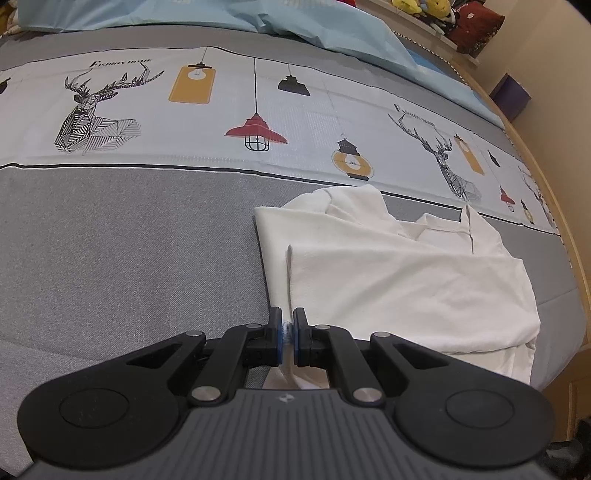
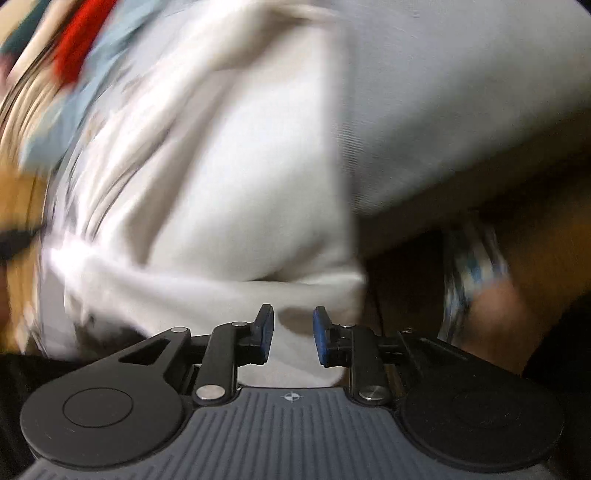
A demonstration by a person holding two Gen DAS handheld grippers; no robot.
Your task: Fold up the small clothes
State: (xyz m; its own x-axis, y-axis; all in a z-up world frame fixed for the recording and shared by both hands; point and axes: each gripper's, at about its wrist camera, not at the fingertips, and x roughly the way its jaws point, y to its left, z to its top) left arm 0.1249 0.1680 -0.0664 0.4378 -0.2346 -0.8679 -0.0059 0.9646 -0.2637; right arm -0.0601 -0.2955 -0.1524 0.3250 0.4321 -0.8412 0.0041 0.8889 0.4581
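A small white collared shirt lies partly folded on the grey bed cover, collar towards the far right. My left gripper is shut on the shirt's near left edge, with a bit of white cloth pinched between the blue pads. In the right wrist view the picture is blurred by motion. The white shirt fills the middle of it. My right gripper is open just above the cloth's near edge, with nothing between the pads.
A printed band with deer and lamps crosses the bed cover. A light blue quilt lies at the far end. The wooden bed edge runs along the right, with a purple box beyond. The person's leg shows at right.
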